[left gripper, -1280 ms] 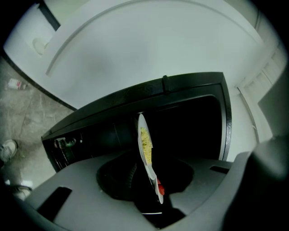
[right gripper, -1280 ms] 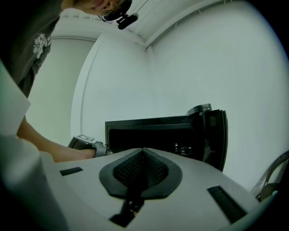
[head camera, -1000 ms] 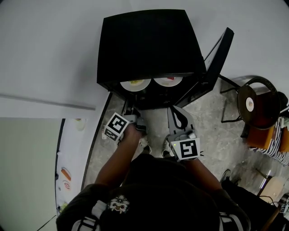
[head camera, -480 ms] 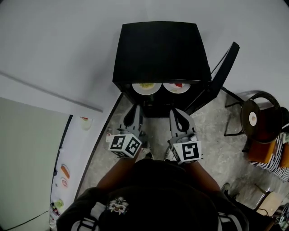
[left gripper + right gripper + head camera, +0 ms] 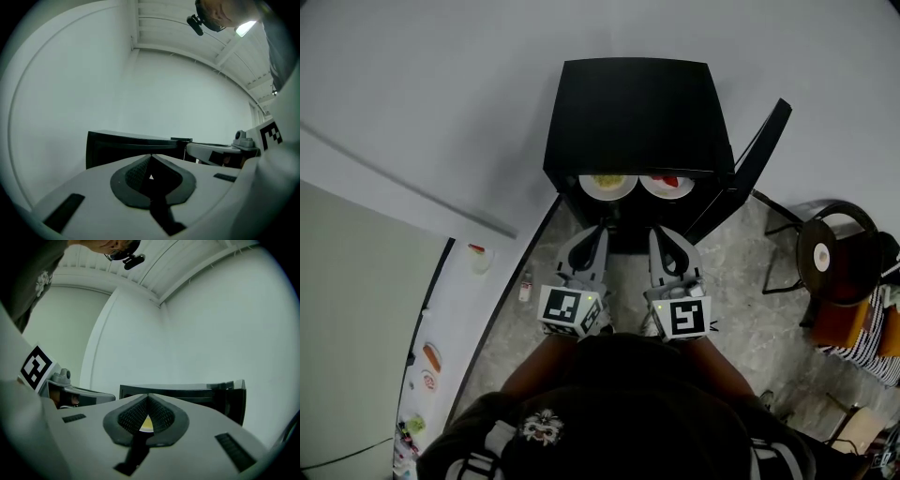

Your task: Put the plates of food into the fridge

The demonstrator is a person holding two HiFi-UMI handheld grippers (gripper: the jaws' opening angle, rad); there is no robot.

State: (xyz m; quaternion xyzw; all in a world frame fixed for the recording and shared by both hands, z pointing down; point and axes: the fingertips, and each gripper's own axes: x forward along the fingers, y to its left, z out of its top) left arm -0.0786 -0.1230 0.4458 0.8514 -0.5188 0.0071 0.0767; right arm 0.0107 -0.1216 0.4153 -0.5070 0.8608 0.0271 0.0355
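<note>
Shelved in fridge (image 5: 628,103): plates of food (image 5: 607,184).
Just closed empty at left gripper (image 5: 598,231); shut empty at right gripper (image 5: 661,234), likely freed for door (image 5: 759,150).

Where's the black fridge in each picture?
Head view: the fridge is at the top middle, seen from above.
Left gripper view: the fridge sits low, left of middle.
Right gripper view: the fridge sits low, right of middle.
Shared landmark: the white wall behind it.
</note>
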